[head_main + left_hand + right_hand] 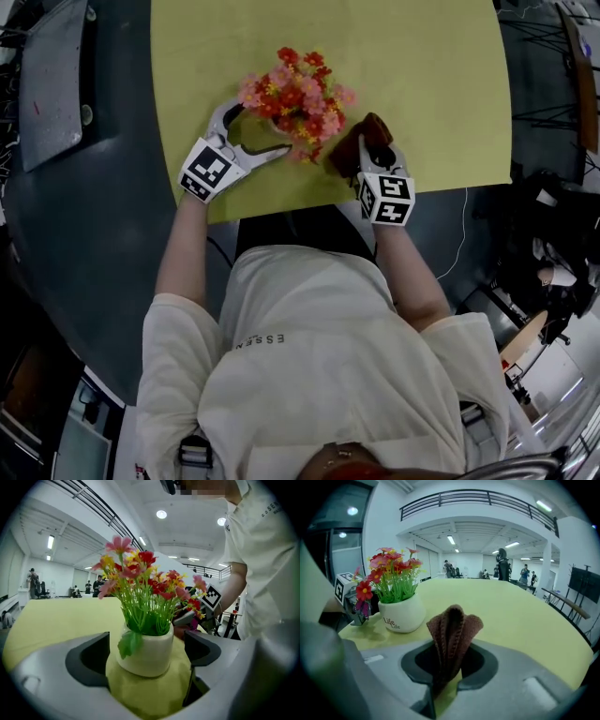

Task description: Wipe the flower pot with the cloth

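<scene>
The left gripper [255,131] is holding its jaws spread around the flower pot [145,651], with narrow gaps showing on both sides. The right gripper [447,667] is pinching the folded cloth [452,627] upright, and the pot is standing ahead to its left, apart. Bare table [525,606] is stretching ahead of both grippers, and its near edge is lying just behind them.

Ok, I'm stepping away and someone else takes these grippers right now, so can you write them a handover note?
Left gripper: open, jaws either side of the white flower pot, not clamped on it.
Right gripper: shut on the brown cloth, which stands upright.
The pot stands upright on the yellow table; the cloth is beside it, not touching.
Done: cloth in hand, pot bracketed.
To do: bring the cloth to the pot's wall and wipe it, probably steadying with the left gripper.
</scene>
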The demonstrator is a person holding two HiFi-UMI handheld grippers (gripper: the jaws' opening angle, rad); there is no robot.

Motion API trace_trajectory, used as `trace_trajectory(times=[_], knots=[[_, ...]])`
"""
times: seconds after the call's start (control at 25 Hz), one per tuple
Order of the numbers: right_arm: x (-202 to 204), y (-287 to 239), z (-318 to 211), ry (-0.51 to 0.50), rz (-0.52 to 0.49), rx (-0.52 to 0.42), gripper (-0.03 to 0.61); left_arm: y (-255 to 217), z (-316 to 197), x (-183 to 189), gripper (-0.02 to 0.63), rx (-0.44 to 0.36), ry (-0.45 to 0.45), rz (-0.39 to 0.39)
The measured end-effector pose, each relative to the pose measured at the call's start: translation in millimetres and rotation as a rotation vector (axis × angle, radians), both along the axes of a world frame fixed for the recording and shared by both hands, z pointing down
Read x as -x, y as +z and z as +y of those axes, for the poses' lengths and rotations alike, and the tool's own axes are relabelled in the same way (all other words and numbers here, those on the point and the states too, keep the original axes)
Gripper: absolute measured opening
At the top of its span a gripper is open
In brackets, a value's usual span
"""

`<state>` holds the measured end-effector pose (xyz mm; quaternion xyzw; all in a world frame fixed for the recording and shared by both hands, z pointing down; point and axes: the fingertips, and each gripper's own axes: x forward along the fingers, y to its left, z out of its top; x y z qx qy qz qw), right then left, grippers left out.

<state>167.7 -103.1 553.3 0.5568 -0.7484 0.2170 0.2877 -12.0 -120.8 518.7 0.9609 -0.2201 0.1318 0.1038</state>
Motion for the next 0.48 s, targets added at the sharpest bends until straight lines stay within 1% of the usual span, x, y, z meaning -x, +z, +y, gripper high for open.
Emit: trace_trajectory(times=[0.16,0.28,0.36,0.48], knots=[[-3.4,-0.1,-15.2,-0.04,0.008,-0.008,0.061,8.6,-7.9,-15.8,0.522,-0.017,0.06,-0.037],[-2.7,1.8,-21.8,-0.064,0.003,-0.001,0.061,7.2,-15.4,-25.0,0.533,-0.031,0.083,-0.017],[-1.6,2.7,-25.2,-0.075,0.001,0.002,0.061,6.7,-18.5,-31.6,0.551,-0.03,0.112,-0.002],[0.3,2.6,-28.4,-0.089,-0.007,0.004,0.061,10.1,-17.5,-39.1,0.56,-0.018,0.166,-0.017]])
